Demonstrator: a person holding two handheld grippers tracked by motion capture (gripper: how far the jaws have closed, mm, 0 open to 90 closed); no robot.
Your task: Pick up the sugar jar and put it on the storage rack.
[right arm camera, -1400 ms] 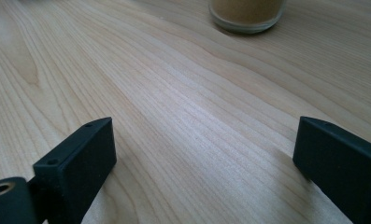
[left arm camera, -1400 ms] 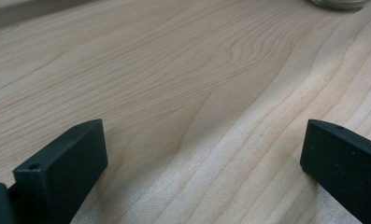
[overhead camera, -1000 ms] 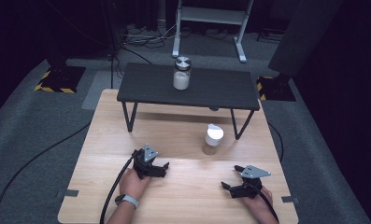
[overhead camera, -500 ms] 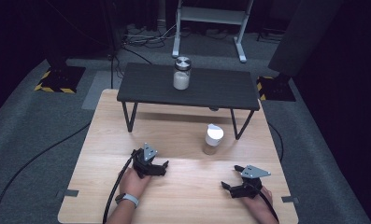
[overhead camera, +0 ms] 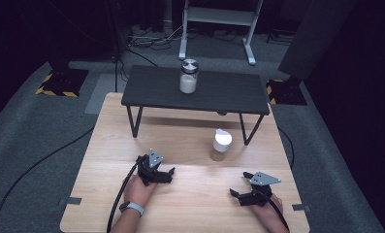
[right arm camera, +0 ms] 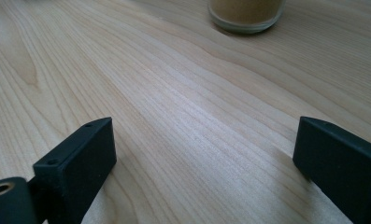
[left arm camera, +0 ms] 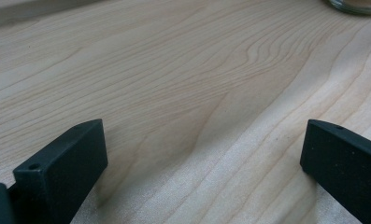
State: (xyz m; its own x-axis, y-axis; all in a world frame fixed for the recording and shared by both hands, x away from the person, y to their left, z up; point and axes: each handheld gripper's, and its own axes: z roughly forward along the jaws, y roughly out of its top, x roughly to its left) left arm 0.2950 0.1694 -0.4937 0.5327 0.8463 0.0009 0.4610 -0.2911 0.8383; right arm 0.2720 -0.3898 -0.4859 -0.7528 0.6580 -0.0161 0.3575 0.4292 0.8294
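Observation:
A glass jar with a white lid (overhead camera: 222,144) and tan contents stands on the wooden table (overhead camera: 190,141), in front of a low black shelf (overhead camera: 219,92). A second jar with a silver lid (overhead camera: 188,76) stands on top of that shelf. My left gripper (overhead camera: 168,174) rests on the table at the near left, open and empty (left arm camera: 202,149), with the jar's base (left arm camera: 356,4) far off at the upper right. My right gripper (overhead camera: 235,194) rests at the near right, open and empty (right arm camera: 204,144), facing the jar's base (right arm camera: 246,14).
The black shelf's legs (overhead camera: 134,121) stand on the wooden table's far half. Grey carpet (overhead camera: 40,131) surrounds the table, with a cable (overhead camera: 30,170) across it at the left. A metal stand (overhead camera: 219,19) is behind.

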